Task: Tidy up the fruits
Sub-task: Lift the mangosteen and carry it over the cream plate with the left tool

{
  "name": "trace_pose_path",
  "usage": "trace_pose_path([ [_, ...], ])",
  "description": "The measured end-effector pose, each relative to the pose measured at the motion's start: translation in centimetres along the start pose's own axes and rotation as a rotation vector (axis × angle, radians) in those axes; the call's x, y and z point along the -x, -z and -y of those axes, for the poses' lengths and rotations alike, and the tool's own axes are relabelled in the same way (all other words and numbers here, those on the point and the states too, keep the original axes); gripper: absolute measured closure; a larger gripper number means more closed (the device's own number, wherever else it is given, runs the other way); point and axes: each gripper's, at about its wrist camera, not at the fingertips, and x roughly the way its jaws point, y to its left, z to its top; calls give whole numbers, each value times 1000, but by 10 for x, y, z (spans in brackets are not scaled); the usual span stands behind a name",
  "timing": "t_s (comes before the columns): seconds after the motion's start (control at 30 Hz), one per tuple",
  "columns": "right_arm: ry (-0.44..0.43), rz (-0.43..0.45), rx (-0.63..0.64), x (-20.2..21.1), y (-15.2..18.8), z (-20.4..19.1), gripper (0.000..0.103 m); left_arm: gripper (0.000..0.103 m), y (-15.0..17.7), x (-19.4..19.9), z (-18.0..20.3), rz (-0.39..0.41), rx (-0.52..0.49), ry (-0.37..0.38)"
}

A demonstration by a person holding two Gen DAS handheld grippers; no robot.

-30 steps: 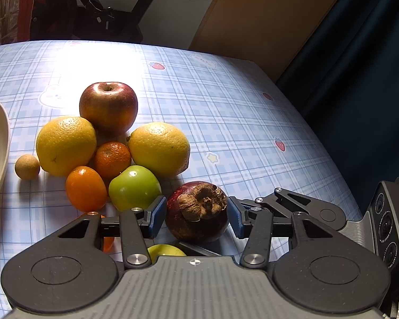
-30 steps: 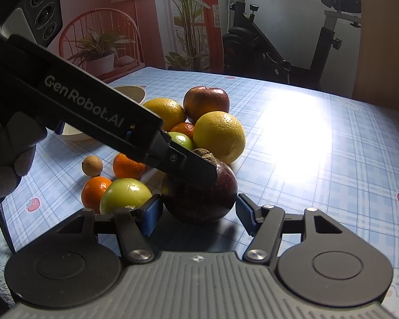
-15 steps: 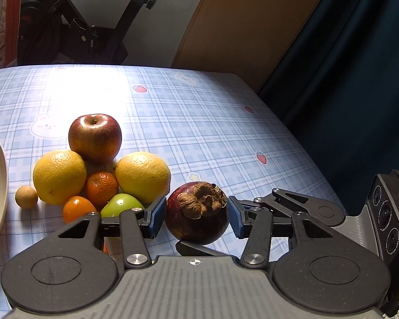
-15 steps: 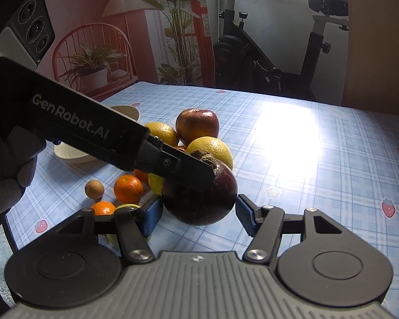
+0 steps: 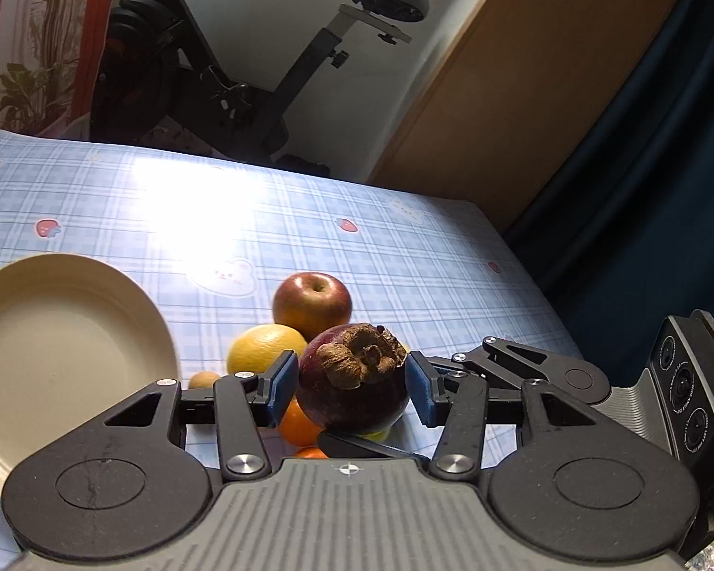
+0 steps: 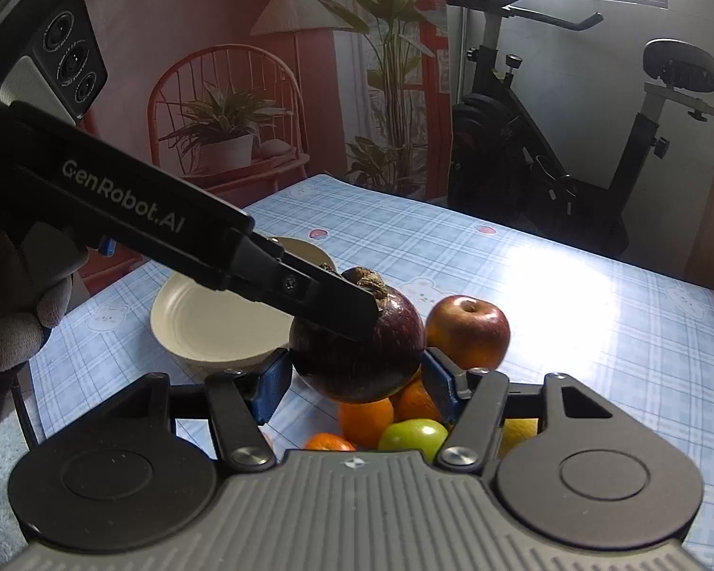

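Plate [image 5: 71,333]: cream, empty, far left on checked cloth [image 5: 404,261]; likely drop spot, path to it looks free.
Fruit pile: yellow citrus [image 5: 262,347], small brown fruit [image 5: 202,379], oranges [image 6: 364,421], green apple [image 6: 411,435], red apple [image 5: 312,302], all under/behind the carry.
Mangosteen [image 5: 354,380]: off the table, above the pile, just right of plate rim.
L gripper [image 5: 350,383]: pads [image 5: 283,388] clamped on both sides of mangosteen, carrying it.
R gripper [image 6: 352,388]: blue pads flank same fruit from a crossing angle; left pad touching, right pad looks a hair off, so can't tell if really gripping.
Risk 1: two tools on one round fruit; uneven pull between hands could twist it out, drop onto pile, scatter rollers.
Risk 2: hard smooth rind, small pad contact; tilt could let it slip.
Risk 3: L finger bar [image 6: 309,292] crosses over fruit near R pads; could clash.
Background: exercise bike [image 6: 571,142], plants, lamp, well apart, no obstruction.
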Motion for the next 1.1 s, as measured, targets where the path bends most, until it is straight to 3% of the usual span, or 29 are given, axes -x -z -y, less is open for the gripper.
trace_pose_path([
  [0.33, -94, -23, 87, -92, -47, -36, 40, 51, -30, 32, -91, 22, 88, -80],
  [0.63, -134, -97, 150, -167, -65, -58, 40, 51, -44, 25, -160, 6, 179, -126],
  [1.1, -148, -161, 151, -216, -74, -60, 40, 50, -51, 5, -200, -15, 223, -132],
])
